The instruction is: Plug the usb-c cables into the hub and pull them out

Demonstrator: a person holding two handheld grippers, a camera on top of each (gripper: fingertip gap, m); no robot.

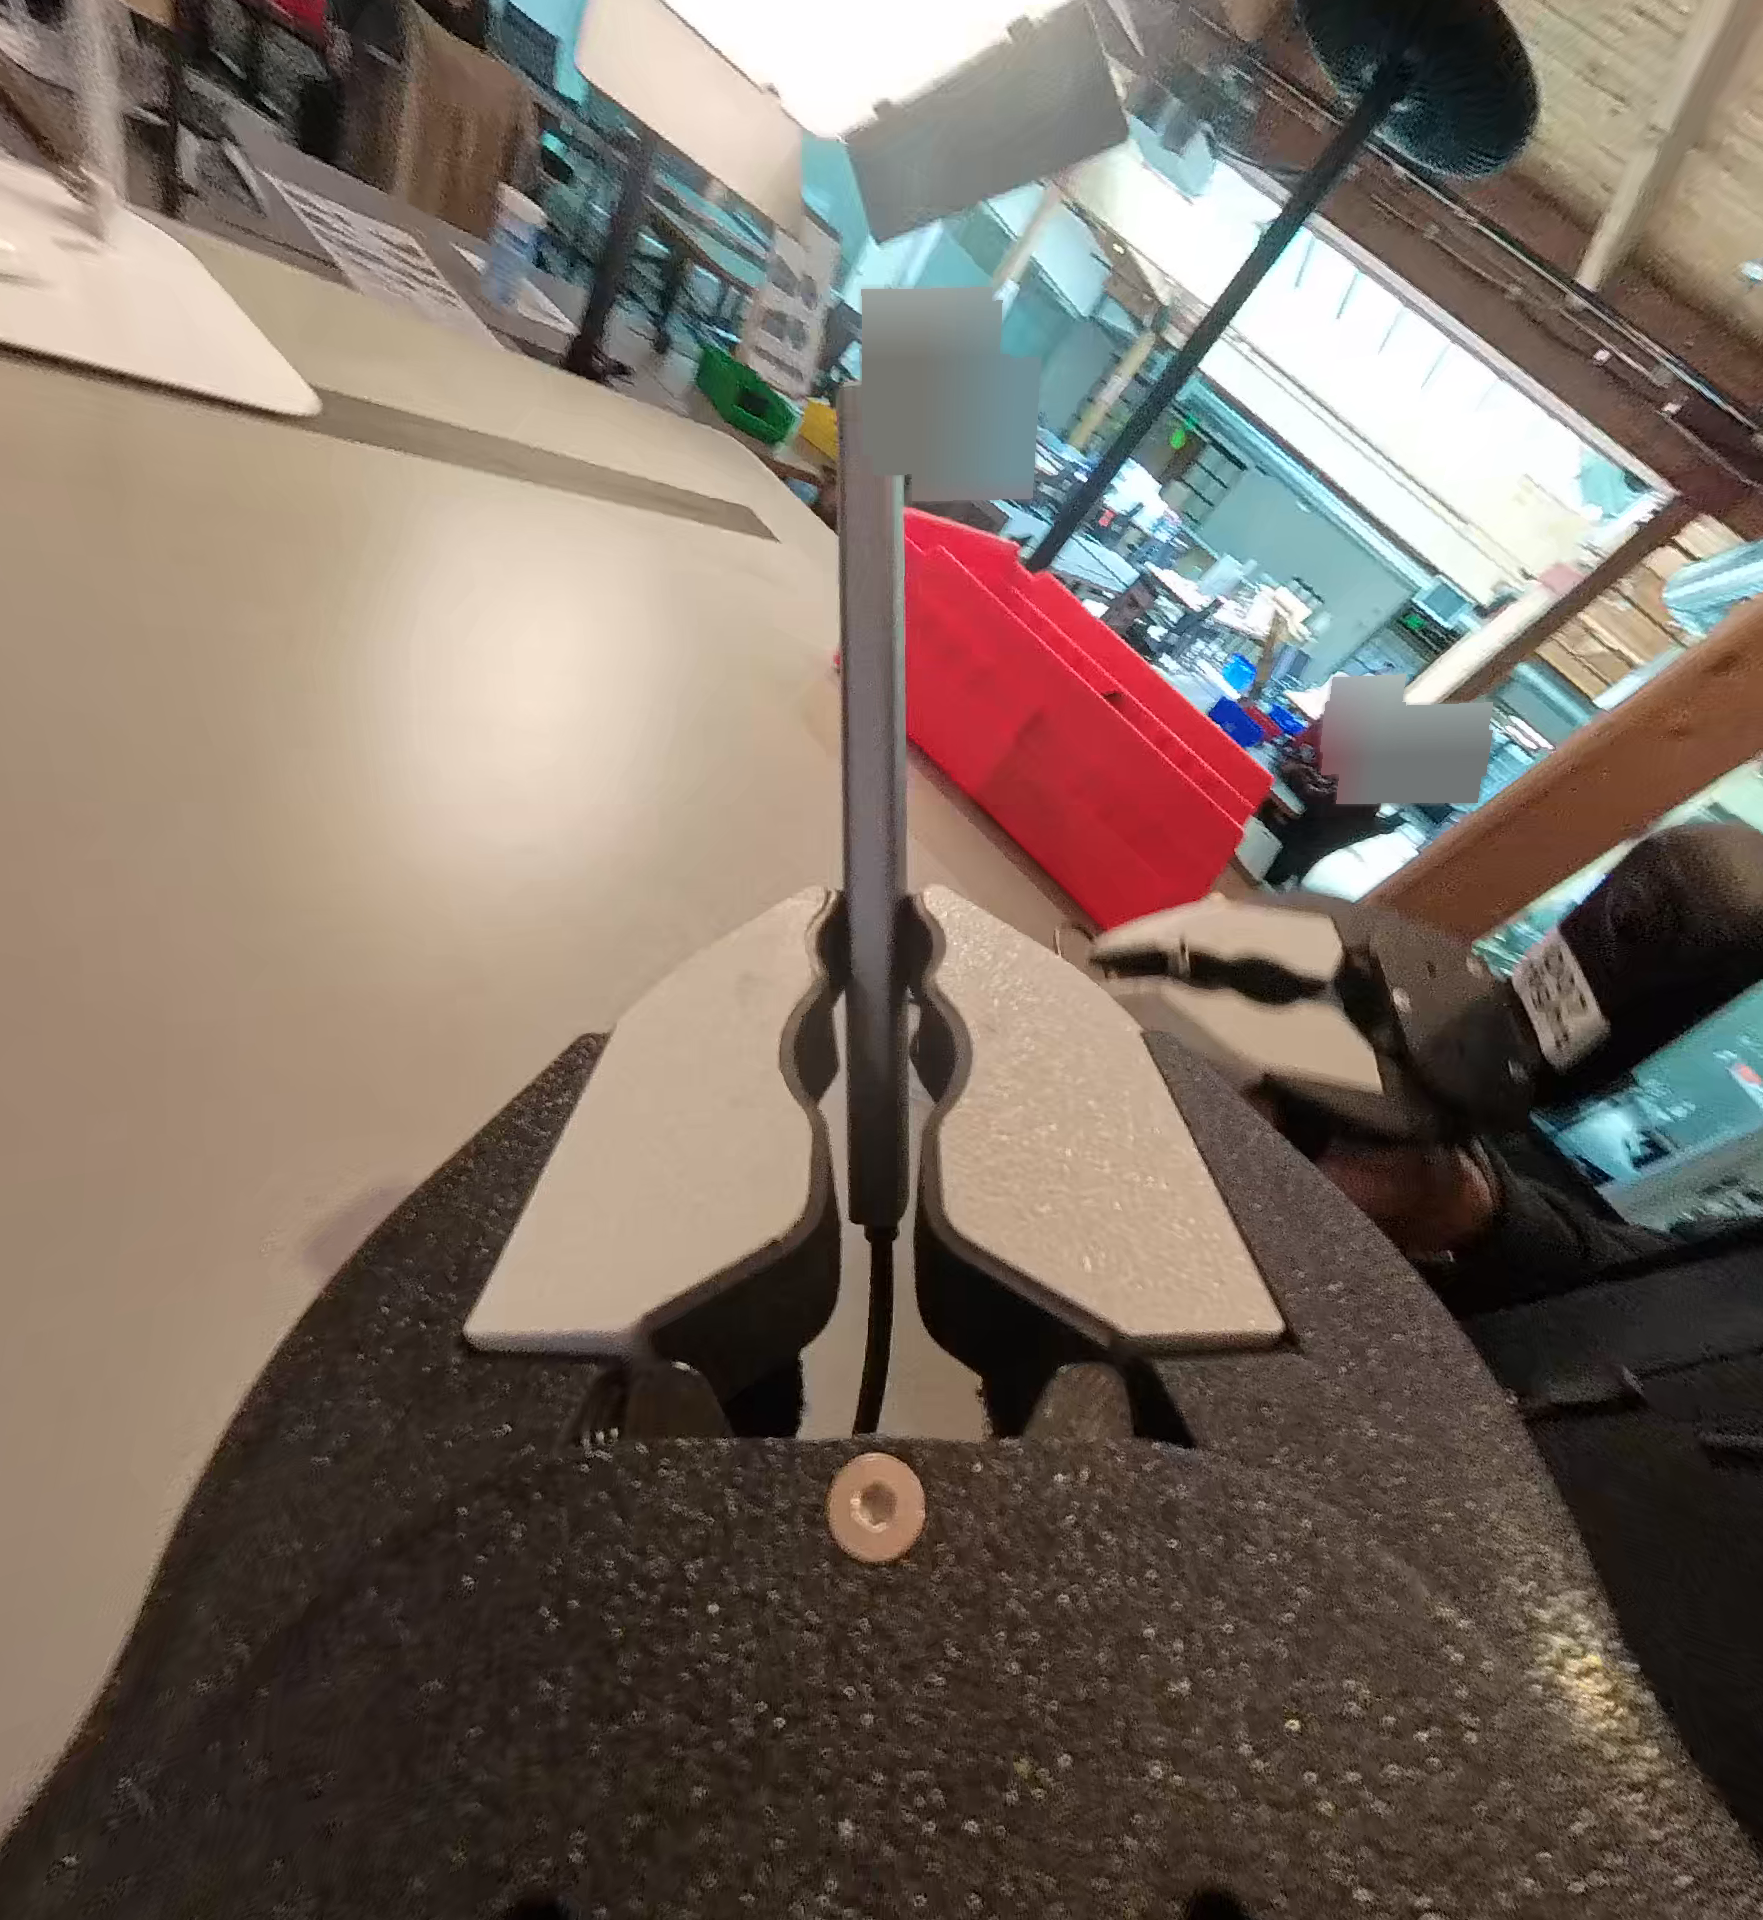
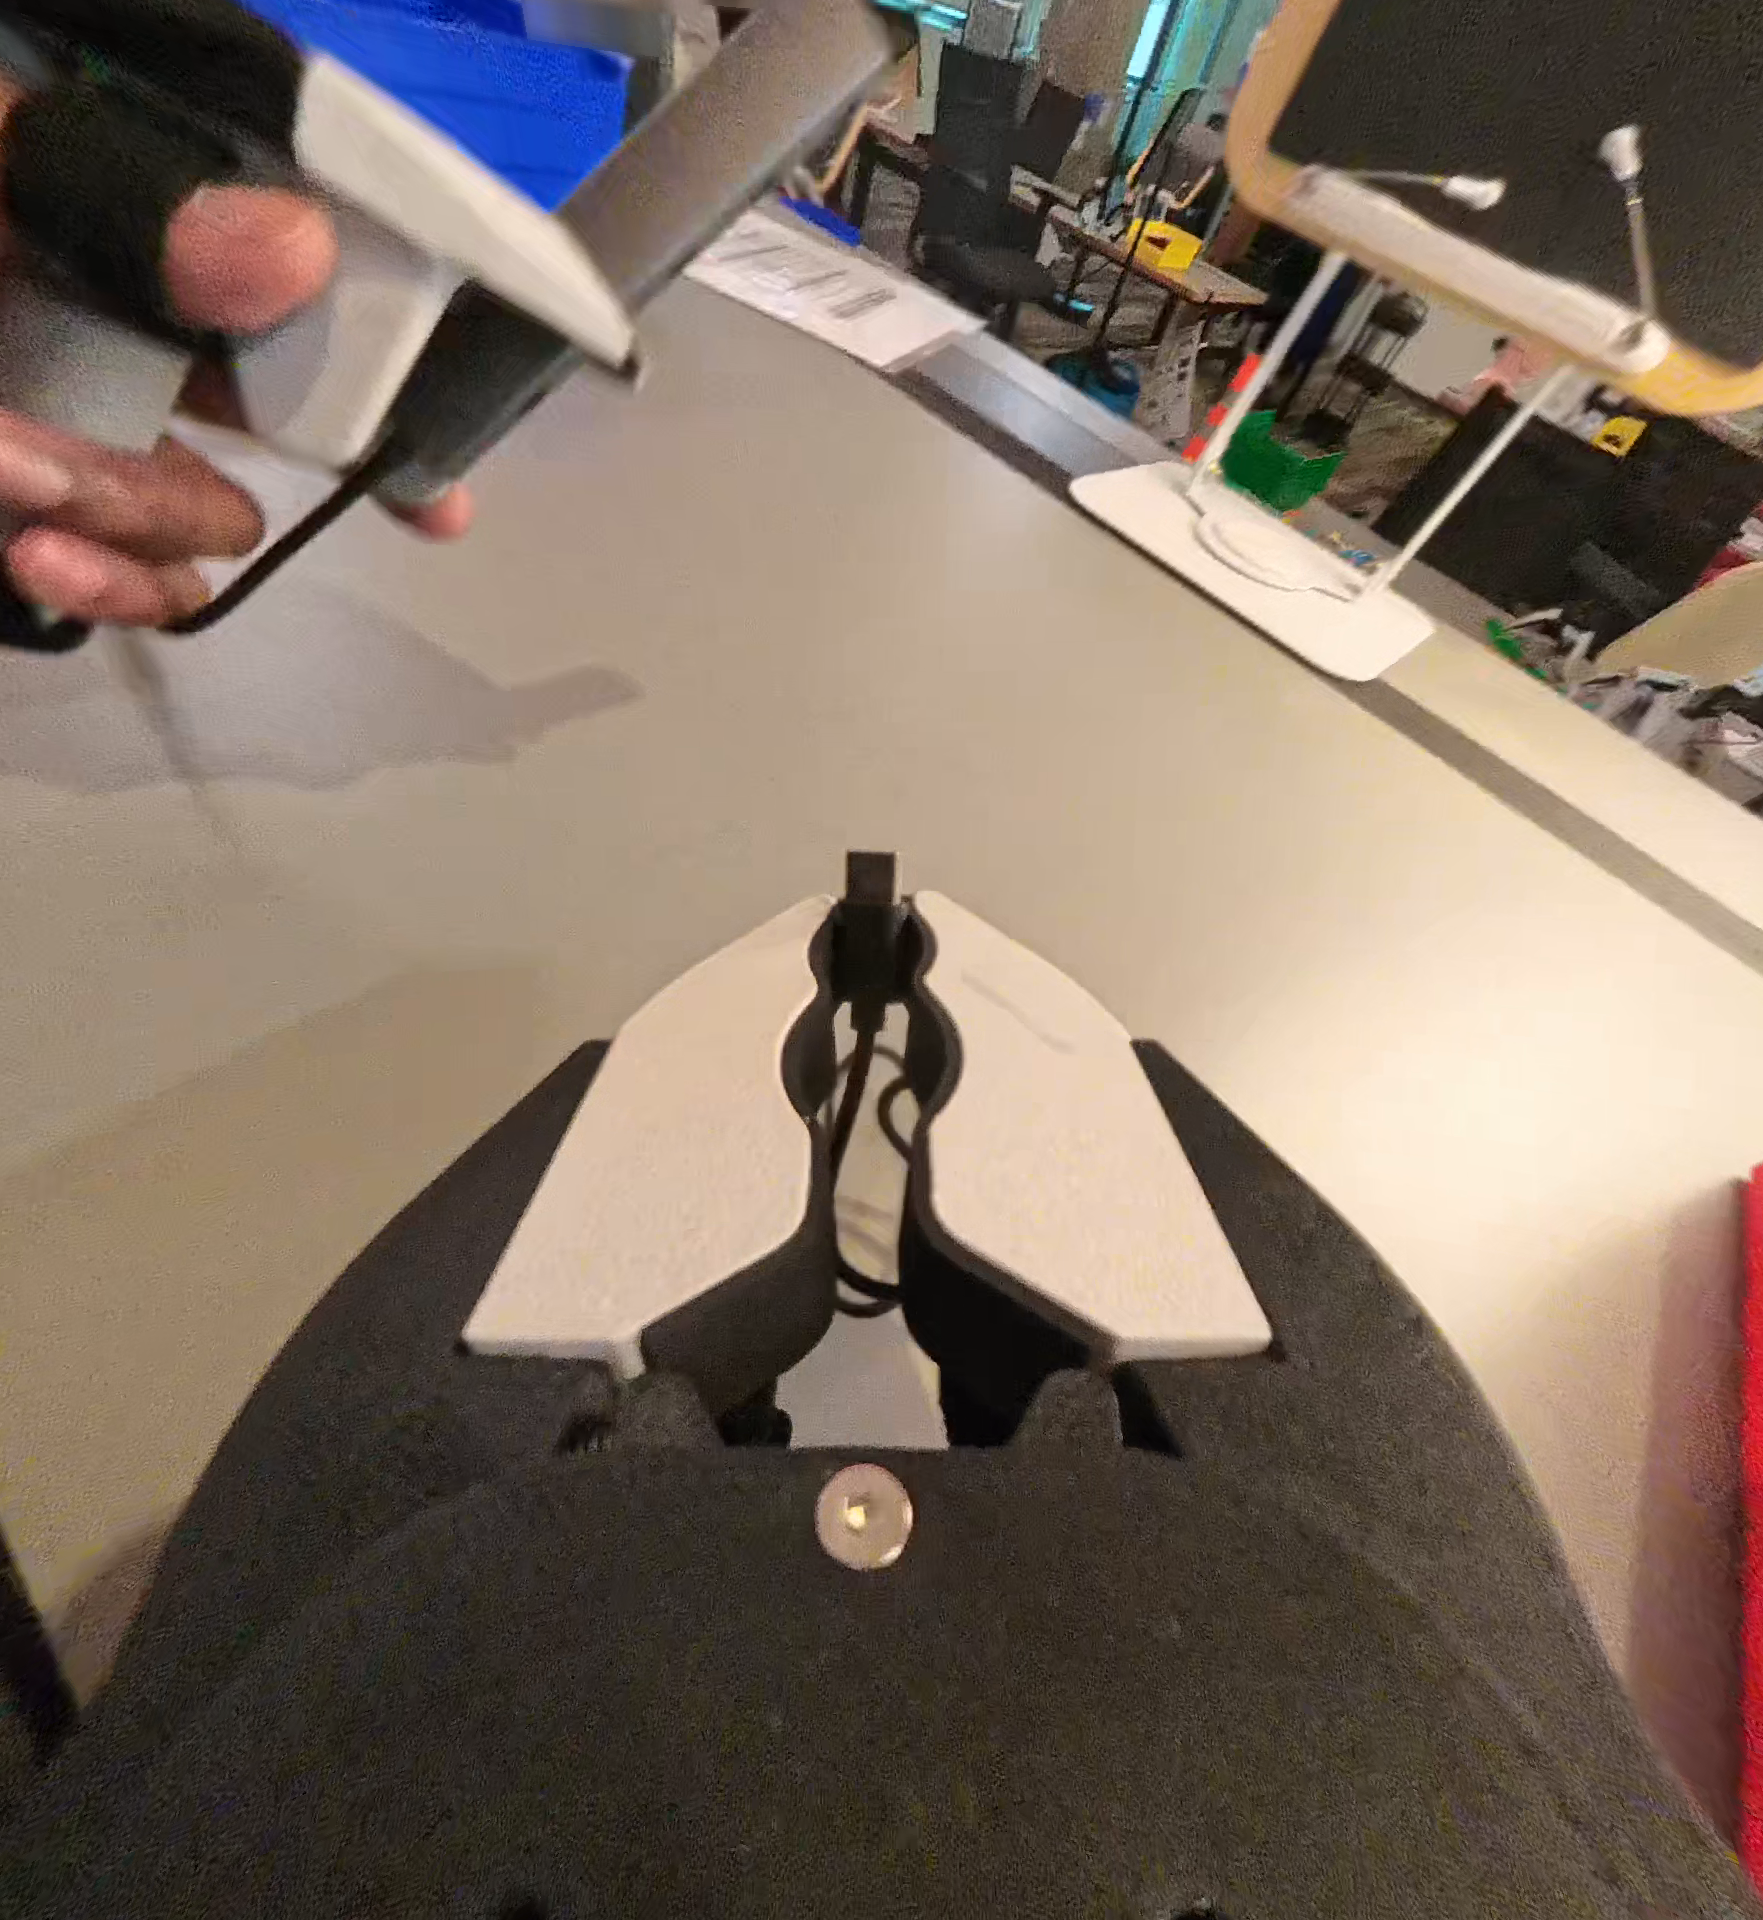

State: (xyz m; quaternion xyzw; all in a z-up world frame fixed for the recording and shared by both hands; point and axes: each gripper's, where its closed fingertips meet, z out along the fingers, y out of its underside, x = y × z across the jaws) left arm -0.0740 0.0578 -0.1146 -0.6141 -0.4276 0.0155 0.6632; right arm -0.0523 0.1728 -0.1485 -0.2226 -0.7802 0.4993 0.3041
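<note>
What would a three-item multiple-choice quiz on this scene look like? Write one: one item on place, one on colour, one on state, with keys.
1. Where is the hub?
A. flat on the table
B. clamped in the left gripper
C. inside the bin

2. What colour is the bin beyond the hub?
A. red
B. white
C. black

3. What is the state of the USB-C plug in the right gripper?
A. seated in the hub
B. lying loose on the table
C. gripped, apart from the hub

Key: 1 B, the fingers close on its grey body. 2 A, red in the left wrist view. 3 C, its tip juts free over the table.
</note>
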